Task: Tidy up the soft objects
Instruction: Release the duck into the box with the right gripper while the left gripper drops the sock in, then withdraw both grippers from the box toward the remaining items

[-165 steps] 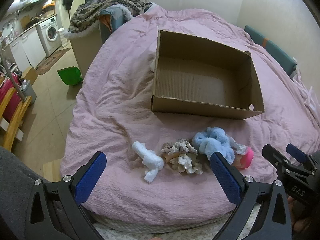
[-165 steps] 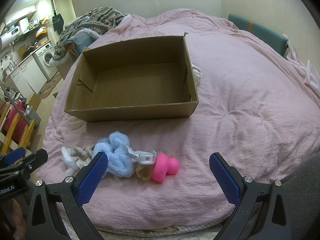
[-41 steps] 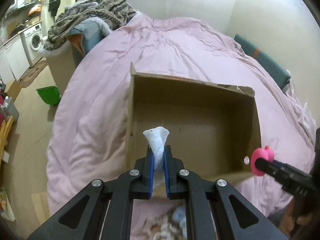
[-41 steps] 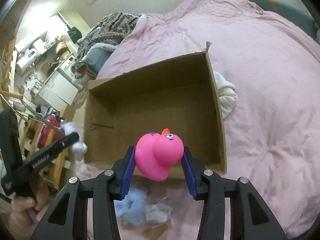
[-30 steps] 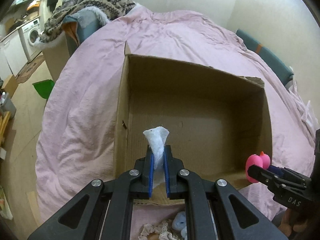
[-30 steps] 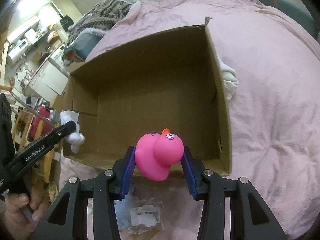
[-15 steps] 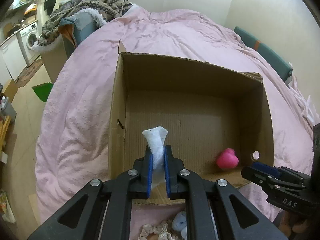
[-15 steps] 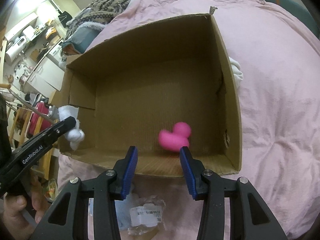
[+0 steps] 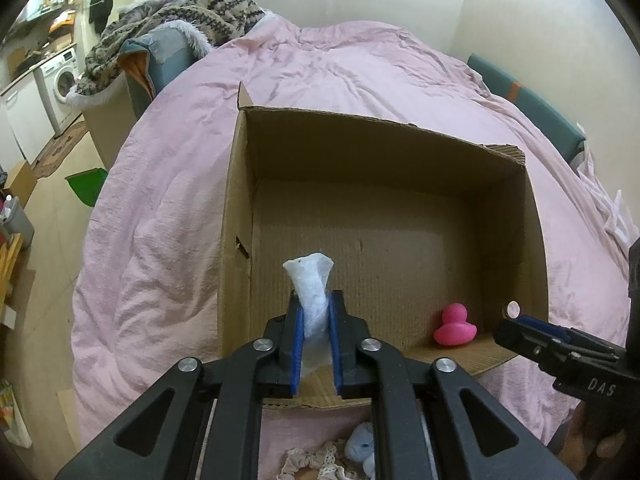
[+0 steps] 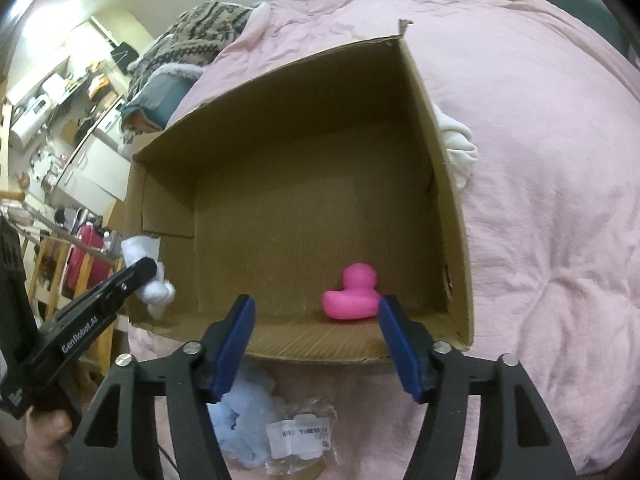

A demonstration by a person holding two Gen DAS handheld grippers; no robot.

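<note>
An open cardboard box [image 9: 236,208] [image 10: 450,208] rests on the pink bed. A pink rubber duck [image 9: 454,326] [image 10: 354,294] lies inside near its front right corner. My left gripper [image 9: 316,300] [image 10: 150,276] hovers over the box's front left edge; its jaws are opening, with a white soft roll [image 9: 310,276] [image 10: 156,292] still pinched between the pads. My right gripper [image 10: 316,304] [image 9: 516,328] hangs above the front wall just short of the duck, its jaws opening with nothing between them.
In front of the box lie a blue scrunchie [image 10: 244,424] [image 9: 360,450], a beige scrunchie [image 9: 316,464] and a clear packet [image 10: 300,436]. White cloth [image 10: 460,148] pokes out by the box's right wall. A patterned blanket [image 9: 180,8] is heaped at the bed's far left.
The pink duck left my right gripper and landed in the box; those jaws then spread wider. The left pads have parted a little around the white roll.
</note>
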